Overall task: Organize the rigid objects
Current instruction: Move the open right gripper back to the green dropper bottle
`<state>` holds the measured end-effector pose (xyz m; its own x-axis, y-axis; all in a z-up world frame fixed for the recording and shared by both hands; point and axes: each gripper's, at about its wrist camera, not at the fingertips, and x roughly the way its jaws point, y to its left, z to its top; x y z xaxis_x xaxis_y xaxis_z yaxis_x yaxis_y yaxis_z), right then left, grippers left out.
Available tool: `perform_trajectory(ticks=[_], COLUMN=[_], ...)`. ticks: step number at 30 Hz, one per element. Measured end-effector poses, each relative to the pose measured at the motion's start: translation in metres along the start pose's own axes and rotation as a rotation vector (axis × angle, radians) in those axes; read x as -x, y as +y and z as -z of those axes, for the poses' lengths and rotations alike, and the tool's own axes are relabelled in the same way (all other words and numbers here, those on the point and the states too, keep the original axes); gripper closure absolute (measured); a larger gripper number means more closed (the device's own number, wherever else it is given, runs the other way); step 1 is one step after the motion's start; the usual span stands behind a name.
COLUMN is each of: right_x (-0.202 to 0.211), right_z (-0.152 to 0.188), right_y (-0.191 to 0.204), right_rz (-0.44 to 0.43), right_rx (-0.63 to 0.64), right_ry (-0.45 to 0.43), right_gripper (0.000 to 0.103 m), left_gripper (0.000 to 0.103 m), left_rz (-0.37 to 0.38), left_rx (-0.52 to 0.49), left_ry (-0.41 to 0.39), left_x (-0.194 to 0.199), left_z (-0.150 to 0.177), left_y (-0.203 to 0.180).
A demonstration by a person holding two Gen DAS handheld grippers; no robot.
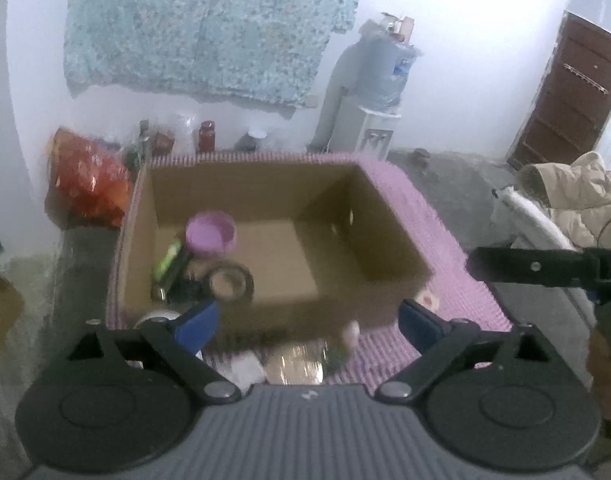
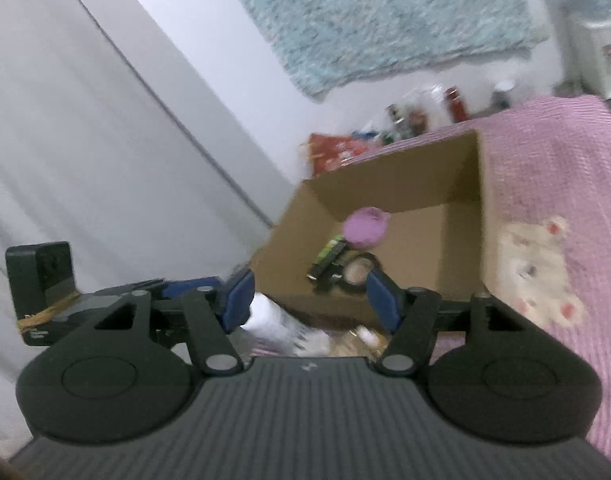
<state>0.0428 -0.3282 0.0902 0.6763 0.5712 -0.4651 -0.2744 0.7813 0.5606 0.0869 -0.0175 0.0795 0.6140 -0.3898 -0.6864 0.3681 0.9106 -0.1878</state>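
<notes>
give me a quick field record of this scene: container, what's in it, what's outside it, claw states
container: open brown cardboard box on pink ribbed cloth
inside box: round purple plastic bowl, black tape roll, green-and-black flat packet, all toward its left side
in front of box: small blurred items, not identifiable
left claw: open, empty
right claw: open, empty

**A lived-in room at home**

You're working in a home: a floral cloth (image 1: 209,28) hangs on the white wall, a water dispenser (image 1: 379,92) stands by a brown door (image 1: 565,96), jars (image 1: 206,136) line the floor, and a pink bedspread (image 2: 553,184) covers the bed.
</notes>
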Motion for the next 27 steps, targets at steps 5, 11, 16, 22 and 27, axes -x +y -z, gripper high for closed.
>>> perform_trajectory(ticks=[5,11,16,22,27], right_x=[0.003,-0.020,-0.037,-0.071,-0.100], right_z=[0.056,0.080,0.074,0.065,0.059], right_y=[-0.018,-0.025,-0.022,-0.012,-0.008], right_rz=[0.071,0.135,0.145,0.140,0.135], right_rx=[-0.041,-0.011,0.051,0.133,0.192], right_ry=[-0.038,-0.027,-0.019,0.044,0.094], right_gripper=[0.041,0.041,0.042,0.051,0.059], left_gripper=[0.000,0.000,0.000,0.004,0.023], left_rz=[0.094,0.112,0.029,-0.111,-0.134], left_rx=[0.068,0.042,-0.029,-0.219,-0.287], left_ry=[-0.026,-0.064,-0.117,-0.178,-0.172], left_x=[-0.018,-0.035,-0.049,-0.070,-0.089], left_z=[0.050,0.074,0.084,0.086,0.085], left_y=[-0.005,-0.015,-0.031,-0.057,-0.066])
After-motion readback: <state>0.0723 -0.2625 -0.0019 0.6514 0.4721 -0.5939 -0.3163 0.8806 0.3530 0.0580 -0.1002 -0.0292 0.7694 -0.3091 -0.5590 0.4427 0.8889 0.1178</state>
